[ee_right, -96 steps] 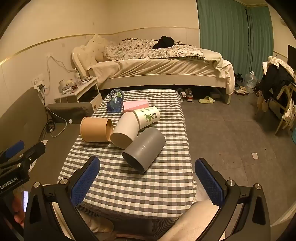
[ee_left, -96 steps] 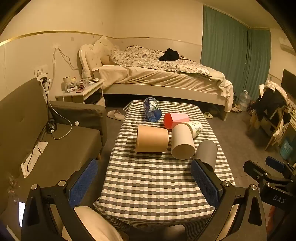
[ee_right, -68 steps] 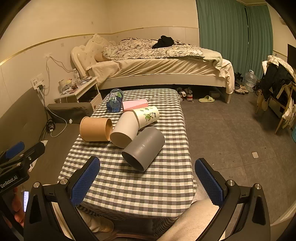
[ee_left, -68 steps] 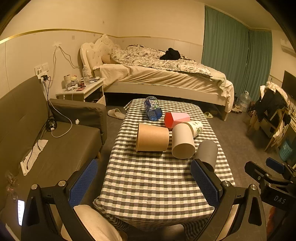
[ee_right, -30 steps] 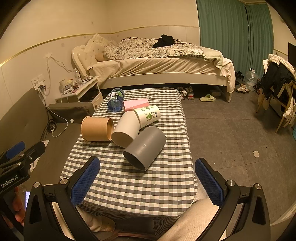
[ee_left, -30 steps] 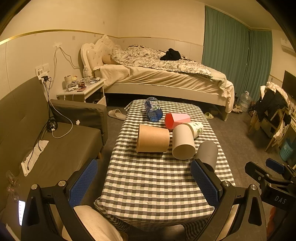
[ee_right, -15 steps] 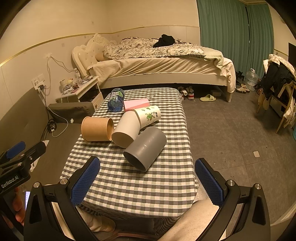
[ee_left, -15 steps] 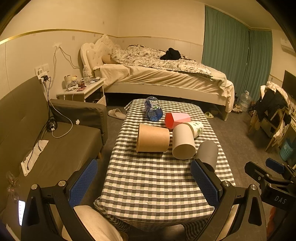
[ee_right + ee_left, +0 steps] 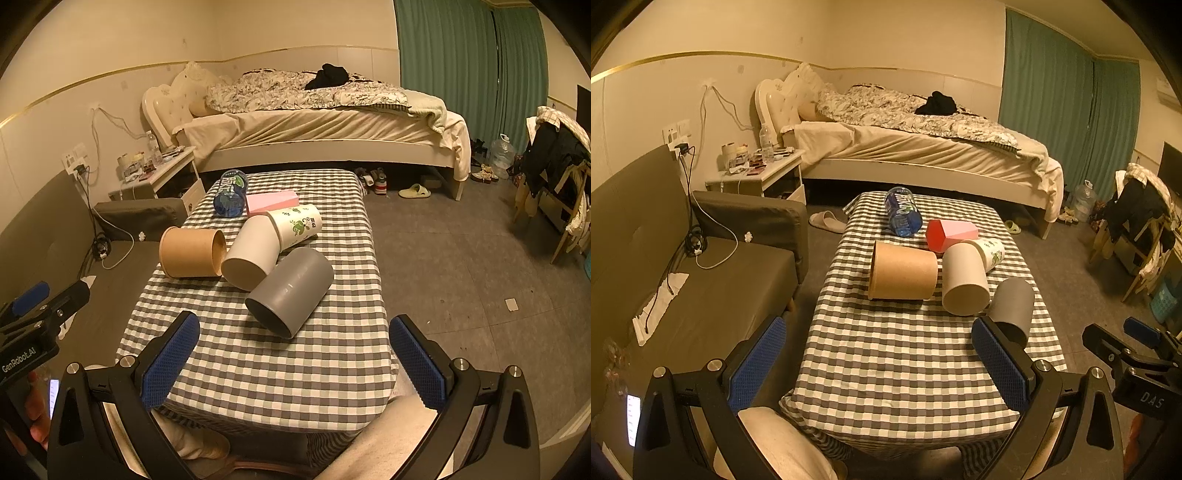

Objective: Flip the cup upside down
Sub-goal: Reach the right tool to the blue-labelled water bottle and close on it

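Note:
Several cups lie on their sides on a checkered table: a brown one, a cream one, a grey one and a white cup with a green print. My left gripper hovers open over the table's near end, its right finger hiding part of the grey cup. My right gripper is open too, just short of the grey cup's mouth. Neither holds anything.
A blue water bottle and a pink box lie at the table's far end. A dark sofa runs along the left, a bed stands behind, open floor to the right. The person's knees are below the table edge.
Both views have drifted very slightly; the cups and the open grippers stand as before.

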{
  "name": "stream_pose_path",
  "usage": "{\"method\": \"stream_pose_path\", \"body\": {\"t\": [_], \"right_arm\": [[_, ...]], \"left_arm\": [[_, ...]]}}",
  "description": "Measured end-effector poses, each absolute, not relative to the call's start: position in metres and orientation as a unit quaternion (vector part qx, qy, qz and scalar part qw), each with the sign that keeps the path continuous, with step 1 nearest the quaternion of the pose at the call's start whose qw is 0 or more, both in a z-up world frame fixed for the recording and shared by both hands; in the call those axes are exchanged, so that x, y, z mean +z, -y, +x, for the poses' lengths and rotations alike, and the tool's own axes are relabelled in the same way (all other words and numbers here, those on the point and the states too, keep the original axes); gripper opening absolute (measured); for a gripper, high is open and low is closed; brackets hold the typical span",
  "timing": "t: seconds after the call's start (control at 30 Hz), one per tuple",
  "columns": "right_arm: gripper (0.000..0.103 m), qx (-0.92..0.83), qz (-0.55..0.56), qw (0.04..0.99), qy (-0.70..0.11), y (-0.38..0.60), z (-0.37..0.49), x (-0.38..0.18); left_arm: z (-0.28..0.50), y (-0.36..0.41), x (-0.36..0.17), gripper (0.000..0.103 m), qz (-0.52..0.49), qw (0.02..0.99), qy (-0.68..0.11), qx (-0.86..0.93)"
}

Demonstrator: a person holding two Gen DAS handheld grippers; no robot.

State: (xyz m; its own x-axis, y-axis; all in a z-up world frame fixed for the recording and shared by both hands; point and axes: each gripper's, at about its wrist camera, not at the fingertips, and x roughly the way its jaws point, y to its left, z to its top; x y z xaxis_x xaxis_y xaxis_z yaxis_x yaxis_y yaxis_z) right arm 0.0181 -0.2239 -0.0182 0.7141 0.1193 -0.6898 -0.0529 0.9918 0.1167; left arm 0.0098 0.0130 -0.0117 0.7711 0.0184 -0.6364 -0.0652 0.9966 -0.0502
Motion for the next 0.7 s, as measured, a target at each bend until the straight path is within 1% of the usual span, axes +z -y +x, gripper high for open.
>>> {"method": "stream_pose_path", "body": {"t": [0.2,0.43,0.7], "right_arm": [[0.103,0.046,0.039,0.923,-0.380,0.219,0.027,-0.016],[0.103,0.051,0.017,0.921,-0.386,0.199,0.053,-0.009],[0.103,0.087,-0.010,0.913,-0.399,0.148,0.124,-0.003]], "left_arm": [[0.025,-0.022,-0.013,0.103,-0.040,0.937,-0.347,0.029],[0.059,-0.046,-0.015,0.103,-0.042,0.931,-0.360,0.039],[0.120,-0.094,-0.032,0.103,-0.037,0.923,-0.377,0.069]]}}
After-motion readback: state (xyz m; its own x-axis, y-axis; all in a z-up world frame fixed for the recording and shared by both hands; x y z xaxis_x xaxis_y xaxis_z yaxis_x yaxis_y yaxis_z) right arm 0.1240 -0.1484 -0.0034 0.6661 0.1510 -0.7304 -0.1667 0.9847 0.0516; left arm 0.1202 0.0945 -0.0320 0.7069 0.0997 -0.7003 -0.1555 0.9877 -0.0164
